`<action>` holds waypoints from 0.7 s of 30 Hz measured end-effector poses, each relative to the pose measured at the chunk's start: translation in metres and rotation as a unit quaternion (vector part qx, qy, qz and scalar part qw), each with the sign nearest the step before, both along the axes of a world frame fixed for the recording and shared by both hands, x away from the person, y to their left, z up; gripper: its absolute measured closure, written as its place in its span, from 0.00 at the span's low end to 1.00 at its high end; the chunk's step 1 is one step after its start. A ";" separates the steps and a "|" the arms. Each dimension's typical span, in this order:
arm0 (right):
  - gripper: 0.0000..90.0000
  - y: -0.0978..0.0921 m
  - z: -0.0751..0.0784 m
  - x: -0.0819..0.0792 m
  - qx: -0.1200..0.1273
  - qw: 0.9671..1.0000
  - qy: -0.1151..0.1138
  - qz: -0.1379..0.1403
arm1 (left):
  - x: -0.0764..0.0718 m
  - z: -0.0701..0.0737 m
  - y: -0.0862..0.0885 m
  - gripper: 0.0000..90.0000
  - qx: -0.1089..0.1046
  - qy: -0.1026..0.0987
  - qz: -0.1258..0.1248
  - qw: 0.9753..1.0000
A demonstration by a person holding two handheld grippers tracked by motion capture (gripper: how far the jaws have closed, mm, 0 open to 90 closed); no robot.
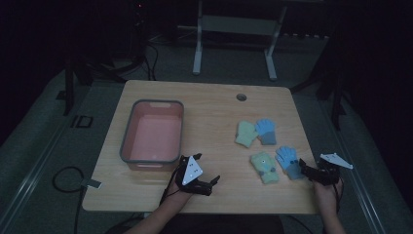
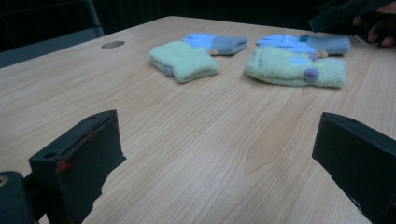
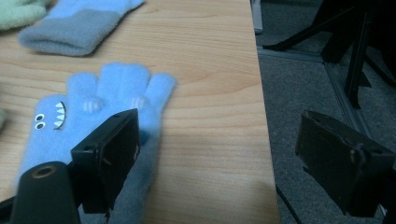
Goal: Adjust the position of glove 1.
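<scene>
My right gripper [image 1: 307, 170] at near blue glove [image 3: 93, 116], fingers wide open, holding nothing; one finger [image 3: 109, 156] over glove cuff, other past desk [image 1: 209, 112] edge. Risk: closing like this catches only cuff edge, drags glove off desk to floor. My left gripper [image 1: 207, 184] open, empty, low over bare desk. Green gloves [image 2: 294, 67] touch blue ones; sloppy pinch could lift two. Pink bin [image 1: 153, 134] well apart, long carry, weak grip may drop.

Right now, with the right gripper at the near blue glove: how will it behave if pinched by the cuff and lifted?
The near blue glove looks like soft fleece lying flat, so it will likely droop, fingers dangling. Probably light. The fuzzy surface should grip well in the right gripper, whose jaws stand open beside the grey cuff.
</scene>
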State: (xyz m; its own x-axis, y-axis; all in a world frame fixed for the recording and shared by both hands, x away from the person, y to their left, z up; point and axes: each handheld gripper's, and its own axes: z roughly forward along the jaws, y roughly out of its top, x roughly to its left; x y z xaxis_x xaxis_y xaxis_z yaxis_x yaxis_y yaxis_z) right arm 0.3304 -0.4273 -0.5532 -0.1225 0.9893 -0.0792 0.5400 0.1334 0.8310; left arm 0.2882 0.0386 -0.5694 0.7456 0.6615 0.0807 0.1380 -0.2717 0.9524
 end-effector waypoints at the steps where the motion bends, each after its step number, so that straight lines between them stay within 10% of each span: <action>1: 0.16 0.000 0.000 0.000 0.000 1.000 0.000 0.000 | 0.000 0.000 0.000 0.02 0.000 0.000 0.000 1.000; 21: 0.15 -0.001 -0.001 0.001 0.013 1.000 0.017 0.003 | 0.000 0.000 0.003 0.02 -0.017 -0.002 0.003 1.000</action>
